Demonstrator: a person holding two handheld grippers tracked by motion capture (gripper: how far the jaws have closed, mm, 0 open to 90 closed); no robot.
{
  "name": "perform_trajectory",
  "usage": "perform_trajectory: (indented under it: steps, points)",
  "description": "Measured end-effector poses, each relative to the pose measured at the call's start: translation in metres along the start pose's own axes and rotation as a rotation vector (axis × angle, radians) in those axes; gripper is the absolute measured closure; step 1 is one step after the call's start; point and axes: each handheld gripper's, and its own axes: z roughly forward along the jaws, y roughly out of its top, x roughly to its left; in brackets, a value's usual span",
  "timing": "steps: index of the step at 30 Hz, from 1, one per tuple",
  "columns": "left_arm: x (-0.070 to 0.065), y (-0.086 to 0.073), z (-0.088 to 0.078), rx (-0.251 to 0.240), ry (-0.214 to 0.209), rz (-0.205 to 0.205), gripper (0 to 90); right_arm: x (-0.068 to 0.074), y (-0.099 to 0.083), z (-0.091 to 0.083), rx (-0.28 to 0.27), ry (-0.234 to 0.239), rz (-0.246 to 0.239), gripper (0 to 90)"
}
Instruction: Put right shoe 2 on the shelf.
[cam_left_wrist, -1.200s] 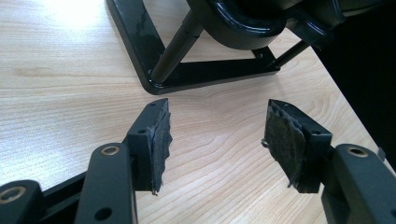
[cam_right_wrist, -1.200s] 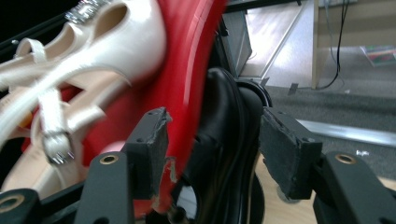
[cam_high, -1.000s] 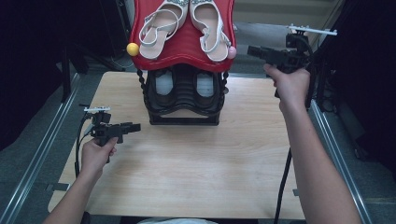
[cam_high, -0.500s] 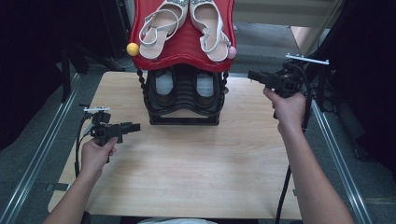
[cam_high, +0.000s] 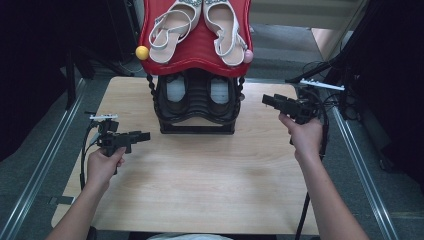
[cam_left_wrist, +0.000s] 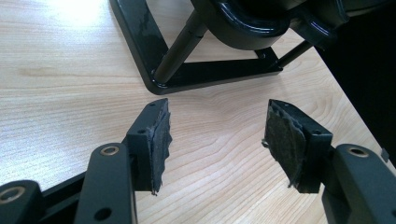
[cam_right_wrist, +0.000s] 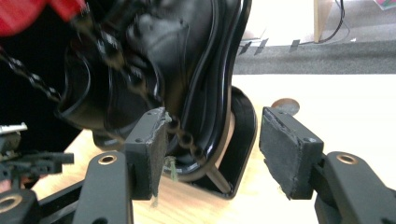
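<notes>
A two-tier shoe rack stands at the table's back middle. Its red top shelf carries a pair of white sandals. The black lower tier holds dark shoes with pale insoles. My left gripper hovers left of the rack's base, open and holding nothing; in the left gripper view the rack's black foot lies just ahead. My right gripper is right of the lower tier, open; its own view faces the black tier side on.
A yellow ball and a pink ball cap the red shelf's front corners. A beaded black post hangs in front of my right jaws. The wooden table stretches toward me. Metal rails run along both sides.
My right gripper has come down and nearer, from beside the red top shelf to beside the black lower tier. The left gripper has stayed put.
</notes>
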Motion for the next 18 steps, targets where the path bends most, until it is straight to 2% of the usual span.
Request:
perform_trajectory:
  steps: [6, 10, 18]
  points:
    - [0.000, 0.000, 0.001, 0.008, 0.000, 0.002, 41.0, -0.003, -0.022, 0.004, 0.019, 0.011, 0.012, 43.3]
    - [0.000, 0.000, 0.001, 0.004, 0.000, 0.004, 41.0, -0.005, -0.036, 0.007, 0.028, 0.006, -0.009, 43.2]
    - [0.000, 0.000, 0.000, 0.004, -0.001, 0.000, 40.9, -0.012, -0.062, 0.012, 0.054, 0.028, 0.023, 43.4]
